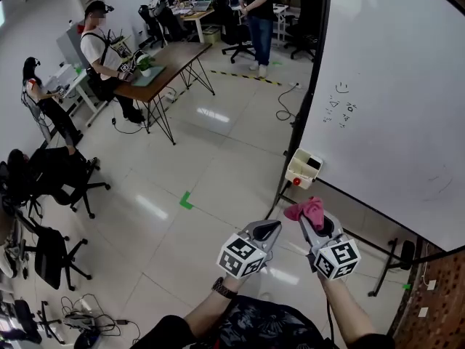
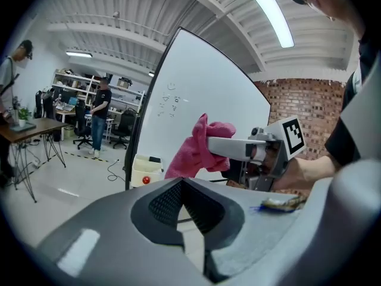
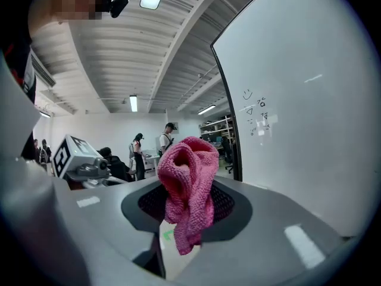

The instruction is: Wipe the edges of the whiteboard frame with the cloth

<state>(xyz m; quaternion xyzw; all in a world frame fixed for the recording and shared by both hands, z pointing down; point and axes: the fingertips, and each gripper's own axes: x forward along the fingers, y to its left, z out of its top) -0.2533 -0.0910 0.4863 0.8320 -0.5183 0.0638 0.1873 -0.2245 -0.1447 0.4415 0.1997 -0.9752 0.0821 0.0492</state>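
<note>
Whiteboard point(image 1: 392, 107) cut off at top and right edges; its small scribbles point(image 1: 340, 109) illegible.

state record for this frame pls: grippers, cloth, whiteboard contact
left gripper: shut, empty
right gripper: shut on cloth
cloth: pink, bunched, sticking out past the jaws
whiteboard: upright, at the person's right, small doodles on it
frame: black edge, cloth not touching it yet

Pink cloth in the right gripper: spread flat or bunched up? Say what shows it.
Bunched up. The pink knitted cloth sits crumpled in folds, clamped between the right gripper's jaws, one end dangling below.
</note>
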